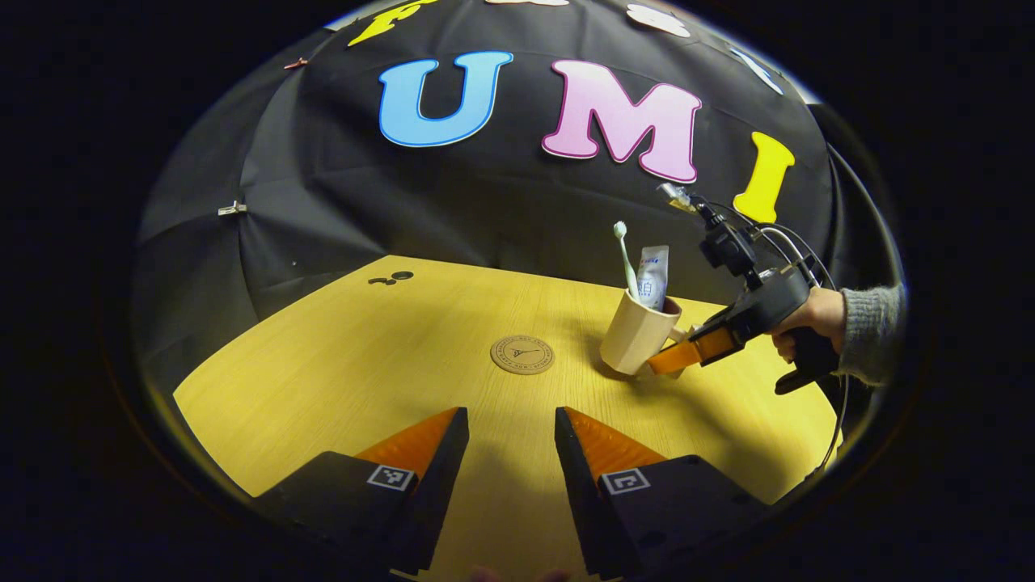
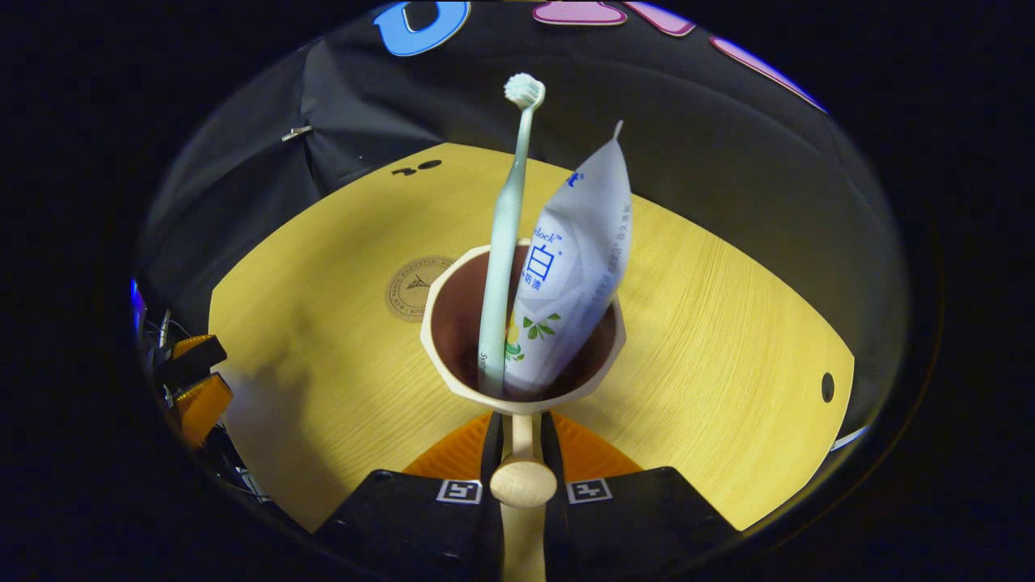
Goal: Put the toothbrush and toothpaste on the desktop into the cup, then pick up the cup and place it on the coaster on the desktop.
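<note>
On the tabletop (image 1: pixel 348 364) the cup (image 1: pixel 636 333) stands right of the round coaster (image 1: pixel 522 354), near it but apart, with the toothbrush (image 2: pixel 503 242) and the toothpaste (image 2: pixel 574 267) tube already standing in it, both leaning out over the rim; so the loading step looks done and the step in hand is taking up the cup for the coaster; the right tongs (image 2: pixel 522 453) are drawn in narrow around the cup's handle (image 2: pixel 522 477), one finger close on each side of its stem in the right gripper view, apparently clamping it, though the contact itself is partly hidden; in the left gripper view the cup looks tipped a little toward those tongs, so it may be just coming off the wood, but I cannot tell for sure; the next move, as I judge it, calls for a level lift, a short carry across to the coaster, and a centred set-down so the tall contents do not tip out; the left tongs (image 1: pixel 511 440) hover wide apart above bare tabletop, holding nothing and touching nothing.
</note>
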